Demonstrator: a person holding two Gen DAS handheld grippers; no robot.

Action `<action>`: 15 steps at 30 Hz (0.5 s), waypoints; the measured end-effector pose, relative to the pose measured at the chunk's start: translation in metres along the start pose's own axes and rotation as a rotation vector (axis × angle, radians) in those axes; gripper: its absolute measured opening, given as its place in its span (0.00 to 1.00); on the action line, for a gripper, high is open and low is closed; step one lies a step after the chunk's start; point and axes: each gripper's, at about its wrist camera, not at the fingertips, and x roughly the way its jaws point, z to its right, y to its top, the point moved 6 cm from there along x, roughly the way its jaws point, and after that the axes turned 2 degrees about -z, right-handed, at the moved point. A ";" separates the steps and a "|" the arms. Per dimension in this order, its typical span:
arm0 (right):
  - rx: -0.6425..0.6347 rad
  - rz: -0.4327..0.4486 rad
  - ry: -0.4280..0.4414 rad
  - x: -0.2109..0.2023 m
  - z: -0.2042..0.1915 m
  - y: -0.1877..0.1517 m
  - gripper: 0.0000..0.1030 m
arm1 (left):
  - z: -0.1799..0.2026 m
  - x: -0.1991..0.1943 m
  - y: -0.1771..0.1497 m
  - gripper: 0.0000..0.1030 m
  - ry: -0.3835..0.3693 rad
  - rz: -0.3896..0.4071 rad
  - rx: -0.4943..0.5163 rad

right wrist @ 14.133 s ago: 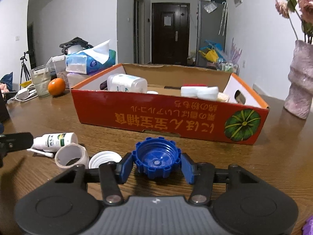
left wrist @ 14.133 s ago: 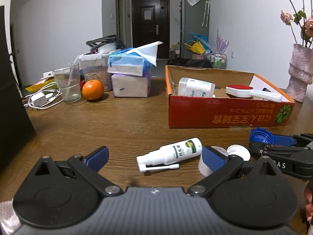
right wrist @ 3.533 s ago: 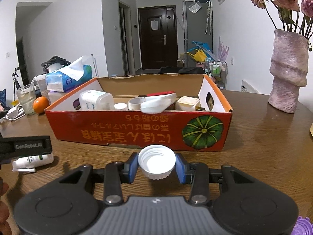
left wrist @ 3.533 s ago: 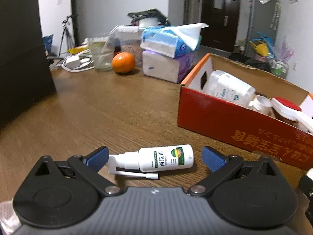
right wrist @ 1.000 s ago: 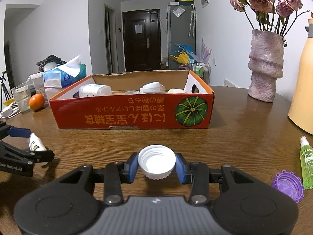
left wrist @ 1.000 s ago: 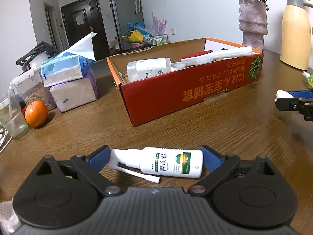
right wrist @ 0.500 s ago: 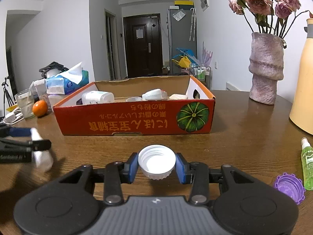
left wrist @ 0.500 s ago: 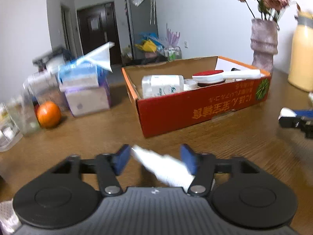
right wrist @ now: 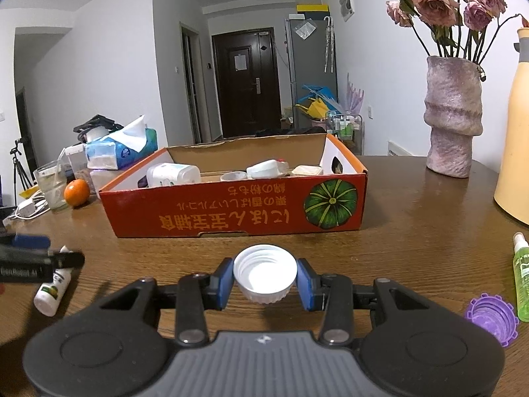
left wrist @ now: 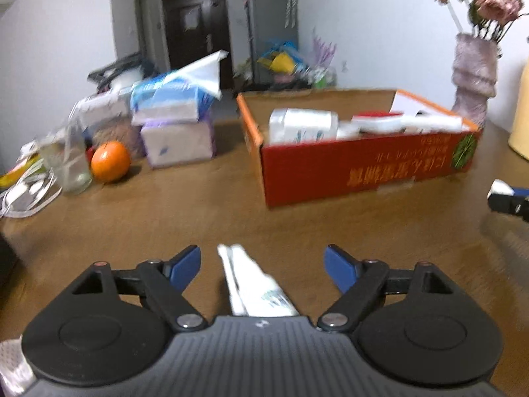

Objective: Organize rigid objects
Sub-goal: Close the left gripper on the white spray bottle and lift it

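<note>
Left tool (left wrist: 263,259) low over the brown wooden tabletop (left wrist: 205,211), blue pads apart and opening. Between them, touching neither pad, a white spray bottle with a green-and-yellow label (left wrist: 254,289), lying lengthwise, nozzle end pointing away toward the far side. Same bottle seen from the right wrist view at far left, partly under the left tool's black finger.

Right tool (right wrist: 264,279) clamped on a white ribbed plastic screw cap (right wrist: 264,273), open side up, both blue pads pressed to its rim. Just beyond, a bare strip of tabletop, then the near red wall of the open red-and-orange cardboard box printed with a green pumpkin (right wrist: 231,213). Inside the box: white bottles, a small cup and other white items, crowded toward the left and middle.

Right of the right tool, near the tabletop's edge: a purple toothed plastic cap (right wrist: 492,316) and a slim green spray bottle (right wrist: 521,276), close together; whether touching, cannot tell. Far right: a rough pinkish ceramic vase with dried roses (right wrist: 453,115) and a tall yellow jug (right wrist: 515,152). Left of the box: an orange (right wrist: 76,192), a clear glass (right wrist: 52,182), stacked tissue packs (right wrist: 119,152), white cables. Wide bare wood between the left tool and the box.
</note>
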 end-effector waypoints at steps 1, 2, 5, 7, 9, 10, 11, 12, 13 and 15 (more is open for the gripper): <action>0.000 0.001 0.003 -0.001 0.000 0.000 0.38 | 0.000 -0.002 -0.004 0.81 0.000 -0.009 -0.010; 0.001 0.002 0.007 -0.001 -0.001 0.000 0.38 | 0.000 -0.005 -0.007 0.79 0.001 -0.016 -0.019; 0.000 0.007 0.017 -0.004 -0.003 0.001 0.38 | 0.000 -0.008 -0.015 0.57 0.020 -0.052 -0.047; 0.000 0.010 0.023 -0.005 -0.004 0.001 0.38 | -0.001 -0.007 -0.019 0.28 0.026 -0.077 -0.063; -0.001 0.013 0.029 -0.006 -0.005 0.002 0.38 | -0.003 -0.006 -0.022 0.27 0.008 -0.091 -0.096; -0.001 0.015 0.032 -0.007 -0.005 0.002 0.38 | -0.004 -0.008 -0.022 0.27 0.010 -0.091 -0.107; -0.001 0.017 0.034 -0.008 -0.006 0.002 0.38 | -0.005 -0.009 -0.022 0.27 0.011 -0.090 -0.118; -0.002 0.019 0.036 -0.008 -0.006 0.002 0.38 | -0.005 -0.009 -0.023 0.27 0.012 -0.091 -0.126; -0.001 0.019 0.039 -0.009 -0.007 0.002 0.38 | -0.005 -0.010 -0.023 0.27 0.014 -0.091 -0.131; 0.000 0.020 0.042 -0.009 -0.007 0.002 0.38 | -0.004 -0.012 -0.023 0.27 0.018 -0.084 -0.137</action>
